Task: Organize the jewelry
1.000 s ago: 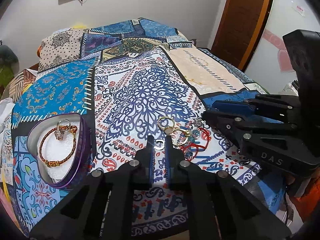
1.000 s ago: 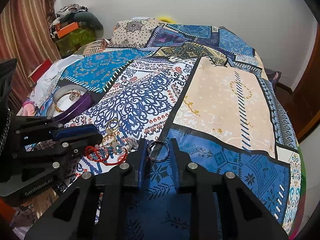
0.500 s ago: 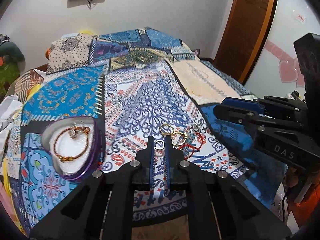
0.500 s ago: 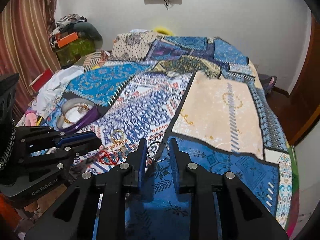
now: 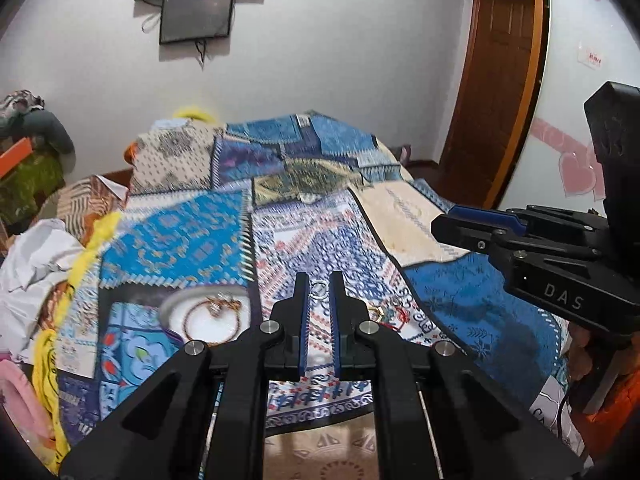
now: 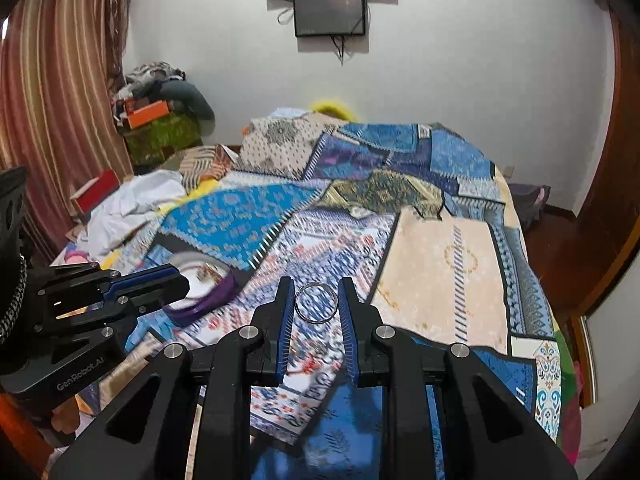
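Note:
My left gripper (image 5: 319, 289) is shut on a small silver ring (image 5: 319, 288) and holds it above the patterned bedspread. My right gripper (image 6: 315, 309) is shut on a larger silver ring (image 6: 315, 309), also lifted above the bed. A purple heart-shaped jewelry box (image 5: 206, 316) lies on the bed left of the left gripper, with a red-gold bracelet (image 5: 212, 318) and a ring in it; the box also shows in the right wrist view (image 6: 208, 292). Gold rings and a red cord (image 5: 390, 315) lie loose on the spread just right of the left gripper.
The bed (image 5: 472, 292) is covered with a blue, white and beige patchwork spread. White clothes (image 5: 36, 256) and yellow fabric lie at its left side. A wooden door (image 5: 500, 80) stands at the right, a curtain (image 6: 52, 120) at the left.
Both grippers have risen and tilted up from the bed, each carrying its ring; the jewelry and box now sit lower and farther in view.

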The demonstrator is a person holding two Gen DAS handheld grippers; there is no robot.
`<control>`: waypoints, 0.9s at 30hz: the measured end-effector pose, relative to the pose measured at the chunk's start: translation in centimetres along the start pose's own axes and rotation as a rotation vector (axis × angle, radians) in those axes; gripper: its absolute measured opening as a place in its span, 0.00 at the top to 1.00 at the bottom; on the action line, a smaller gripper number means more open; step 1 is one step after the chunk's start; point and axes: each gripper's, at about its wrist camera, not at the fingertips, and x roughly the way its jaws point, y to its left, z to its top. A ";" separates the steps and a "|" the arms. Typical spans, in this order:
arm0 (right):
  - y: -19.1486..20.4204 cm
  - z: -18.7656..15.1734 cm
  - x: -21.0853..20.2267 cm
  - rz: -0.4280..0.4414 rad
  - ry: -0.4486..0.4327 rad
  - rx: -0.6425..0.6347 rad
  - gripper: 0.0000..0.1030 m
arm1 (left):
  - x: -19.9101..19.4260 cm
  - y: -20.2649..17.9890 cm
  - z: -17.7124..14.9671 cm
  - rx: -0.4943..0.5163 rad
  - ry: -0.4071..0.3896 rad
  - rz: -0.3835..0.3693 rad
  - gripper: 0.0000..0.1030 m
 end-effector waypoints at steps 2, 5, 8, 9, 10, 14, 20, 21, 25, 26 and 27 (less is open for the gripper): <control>0.6 0.4 -0.3 0.008 -0.016 -0.002 0.81 | -0.8 0.5 0.3 -0.002 -0.019 0.007 0.93; 1.7 1.0 -0.5 0.023 -0.036 -0.008 0.81 | -1.9 1.5 0.6 -0.013 -0.047 0.023 0.93; 2.7 1.6 -0.5 0.039 -0.052 -0.014 0.81 | -2.7 2.6 0.8 -0.025 -0.067 0.038 0.93; 2.9 1.6 -0.5 0.043 -0.056 -0.015 0.81 | -3.1 3.2 0.9 -0.032 -0.075 0.045 0.93; 3.3 1.8 -0.4 0.051 -0.059 -0.018 0.81 | -3.3 3.5 0.9 -0.036 -0.080 0.051 0.93; 4.6 2.3 0.1 0.079 -0.066 -0.028 0.81 | -3.9 5.2 0.8 -0.055 -0.095 0.079 0.93; 6.4 2.8 1.8 0.121 -0.054 -0.050 0.81 | -4.0 7.7 0.2 -0.099 -0.091 0.107 0.93; 6.6 2.9 1.9 0.125 -0.052 -0.053 0.81 | -3.8 8.1 0.1 -0.107 -0.087 0.111 0.93; 7.6 2.8 3.2 0.146 -0.032 -0.066 0.81 | -3.0 9.5 -0.8 -0.134 -0.064 0.112 0.93; 7.8 2.8 3.7 0.151 -0.022 -0.068 0.81 | -2.8 9.8 -0.9 -0.140 -0.058 0.110 0.93; 8.0 2.7 4.0 0.155 -0.015 -0.070 0.81 | -2.4 10.0 -1.1 -0.144 -0.051 0.109 0.93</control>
